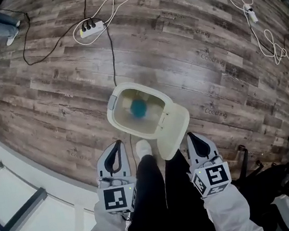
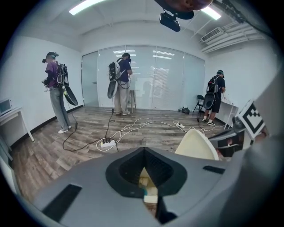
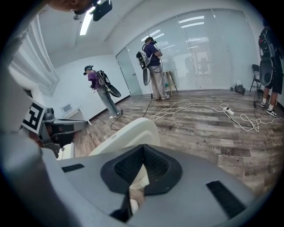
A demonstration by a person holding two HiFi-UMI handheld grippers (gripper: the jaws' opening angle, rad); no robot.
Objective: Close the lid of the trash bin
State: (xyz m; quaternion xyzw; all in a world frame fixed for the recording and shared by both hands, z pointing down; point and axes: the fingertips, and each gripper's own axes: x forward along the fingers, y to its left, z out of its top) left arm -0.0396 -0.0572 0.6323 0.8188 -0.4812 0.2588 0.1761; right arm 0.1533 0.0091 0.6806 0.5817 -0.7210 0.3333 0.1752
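Two grippers sit low in the head view, one on each side of the operator's dark trouser legs (image 1: 162, 200). The left gripper (image 1: 118, 143) and the right gripper (image 1: 188, 135) both have their jaws pressed together with nothing between them. Each gripper view backs that up: the jaw tips meet at a point, with only bin and floor behind.

Just ahead of the white shoe (image 1: 143, 148) the cream trash bin (image 1: 114, 116) stands on the wood-plank floor (image 1: 194, 52). Its lid (image 1: 174, 129) is up, swung open on the bin's near right side, just beside the right gripper's tips — contact or a gap, I can't call it. Inside the bin there's something blue (image 1: 138, 108), too blurred to name.

A black cable (image 1: 112, 58) runs from a white power strip (image 1: 91, 28) towards the bin's far rim. Out in the room, a person in a purple top (image 2: 54, 75) and two in dark tops (image 2: 124, 71) (image 2: 216, 88) stand near the glass wall (image 2: 155, 80) — all well apart from the bin.
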